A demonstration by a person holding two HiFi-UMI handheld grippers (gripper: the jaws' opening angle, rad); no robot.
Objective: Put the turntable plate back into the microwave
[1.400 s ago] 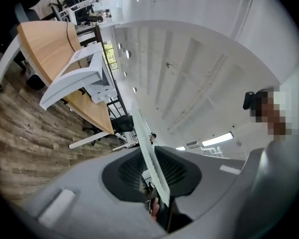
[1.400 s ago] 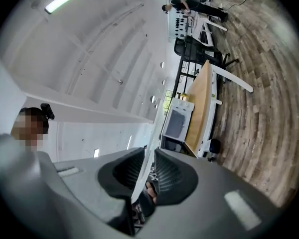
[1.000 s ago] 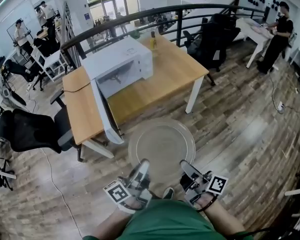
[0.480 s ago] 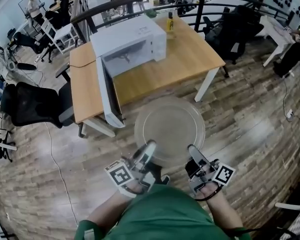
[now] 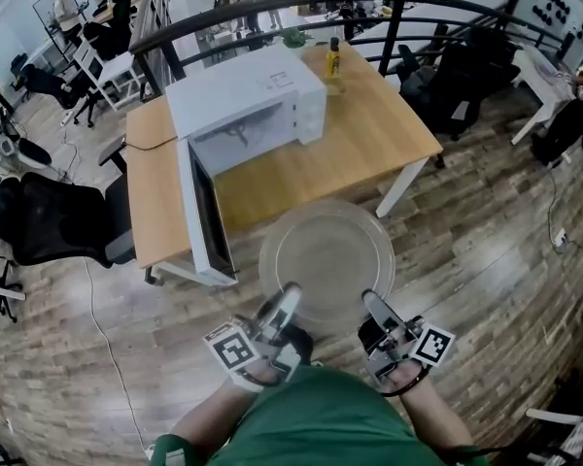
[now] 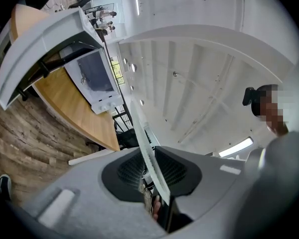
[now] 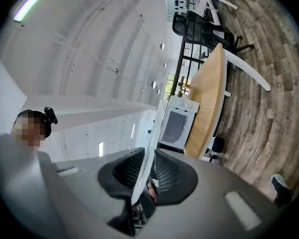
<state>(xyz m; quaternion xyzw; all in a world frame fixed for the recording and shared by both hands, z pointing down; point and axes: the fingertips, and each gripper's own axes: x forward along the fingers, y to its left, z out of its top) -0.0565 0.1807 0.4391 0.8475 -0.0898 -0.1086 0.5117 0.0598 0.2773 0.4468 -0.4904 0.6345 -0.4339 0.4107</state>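
One full plate (image 5: pixel 326 260), head view only

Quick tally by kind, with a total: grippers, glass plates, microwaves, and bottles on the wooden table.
Grippers: 2 (left gripper, right gripper)
turntable plate: 1
microwave: 1
yellow bottle: 1
Total: 5

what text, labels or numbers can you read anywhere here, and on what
No word or number reads clearly in any view.
Bottle on the table: label too small to read.
Microwave: faint marks on its top, too blurred to read.
Left gripper and right gripper cubes: black-and-white square markers, no letters.
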